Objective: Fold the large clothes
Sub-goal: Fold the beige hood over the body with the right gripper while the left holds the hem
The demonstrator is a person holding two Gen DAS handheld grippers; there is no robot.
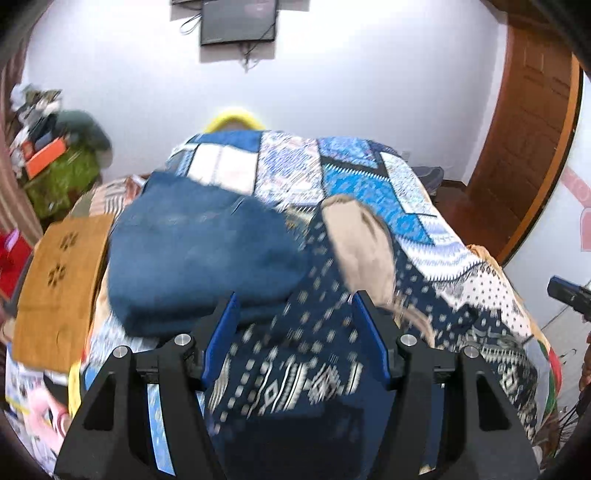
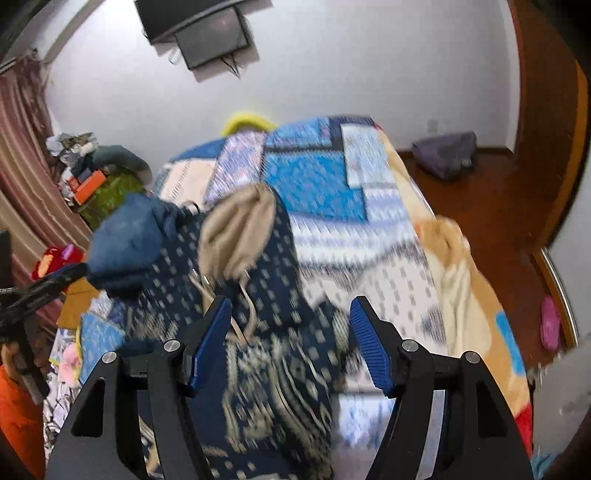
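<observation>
The left hand-held gripper (image 1: 293, 314) hangs above a bed (image 1: 369, 177) spread with a blue and white patchwork cover, its blue-padded jaws parted and nothing pinched between them; the cloth seen through the gap lies below the pads, apart from them. The right hand-held gripper (image 2: 290, 321) is likewise released, its jaws spread with nothing clamped. Under both lies a dark navy garment with a pale woven pattern (image 1: 314, 369), stretched along the near part of the bed toward the cameras. A folded blue denim piece (image 1: 207, 258) rests on the bed just left of the patterned garment, its near edge beside the left gripper's left finger in that view. A beige cloth bag (image 1: 360, 243) with loose drawstrings sits on the patterned garment to the right of the denim; in the right wrist view its strings trail down toward the right gripper's left finger (image 2: 210, 343). At the bed's left edge lies a mustard-coloured cloth (image 1: 61, 280) with small dark flower marks. A yellow rim (image 1: 232, 118) shows behind the far end of the bed against a white wall, where a dark screen (image 1: 238, 20) hangs with cables. A wooden door (image 1: 528, 147) stands to the right, and a purple bundle (image 2: 445, 153) lies on the wooden floor beyond the bed
</observation>
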